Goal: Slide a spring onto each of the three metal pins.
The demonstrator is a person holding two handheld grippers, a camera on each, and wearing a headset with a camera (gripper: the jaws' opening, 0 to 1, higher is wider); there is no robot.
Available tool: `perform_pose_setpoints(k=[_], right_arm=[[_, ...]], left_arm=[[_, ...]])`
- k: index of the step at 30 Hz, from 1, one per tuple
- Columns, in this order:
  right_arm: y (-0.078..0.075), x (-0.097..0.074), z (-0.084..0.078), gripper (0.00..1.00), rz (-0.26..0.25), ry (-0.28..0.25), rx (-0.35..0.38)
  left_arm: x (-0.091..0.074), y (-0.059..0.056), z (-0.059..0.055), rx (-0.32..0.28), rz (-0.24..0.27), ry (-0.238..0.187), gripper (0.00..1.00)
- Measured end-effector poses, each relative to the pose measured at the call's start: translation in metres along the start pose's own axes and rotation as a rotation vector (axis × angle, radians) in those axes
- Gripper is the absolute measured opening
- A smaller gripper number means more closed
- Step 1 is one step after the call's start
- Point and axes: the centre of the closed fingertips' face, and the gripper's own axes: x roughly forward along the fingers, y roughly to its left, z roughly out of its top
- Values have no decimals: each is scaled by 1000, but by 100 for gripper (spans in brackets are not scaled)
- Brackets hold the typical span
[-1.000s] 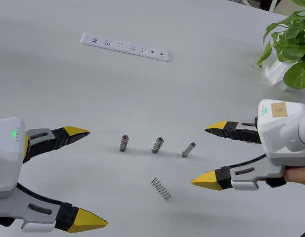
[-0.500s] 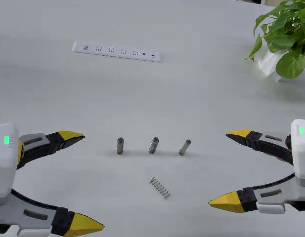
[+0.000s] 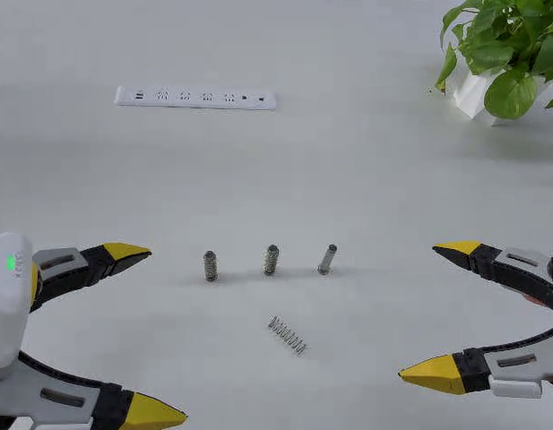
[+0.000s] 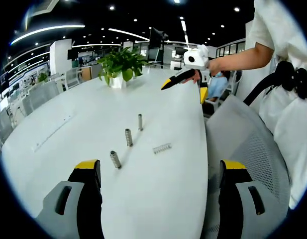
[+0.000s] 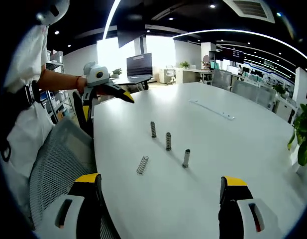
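Head view shows your left gripper (image 3: 155, 333) and right gripper (image 3: 424, 313) both spread wide and empty, flanking three upright pins on the table (image 3: 348, 161). Your left pin (image 3: 210, 265) and middle pin (image 3: 271, 259) wear springs; the right pin (image 3: 327, 258) is bare, and a loose spring (image 3: 286, 334) lies nearer you.

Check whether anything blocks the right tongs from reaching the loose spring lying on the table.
Nothing visible does. The open right tongs face the loose coiled metal spring across bare white tabletop; the springless upright metal pin stands beyond the spring, apart from that line.
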Motion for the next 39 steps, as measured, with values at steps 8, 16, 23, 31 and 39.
perform_pose_setpoints(k=[8, 16, 23, 31, 39], right_arm=[[1, -8, -4, 98, -25, -28, 15], [2, -14, -9, 96, -48, -46, 32], [1, -19, -12, 95, -68, -61, 48], [0, -20, -16, 94, -84, -60, 61], [0, -20, -18, 93, -91, -69, 69]], left_arm=[[17, -12, 7, 85, -62, 68, 92], [48, -15, 9, 164, -117, 137, 80], [71, -14, 0, 264, -161, 219, 67], [86, -7, -12, 405, -170, 325, 50], [103, -4, -21, 487, -166, 405, 38]])
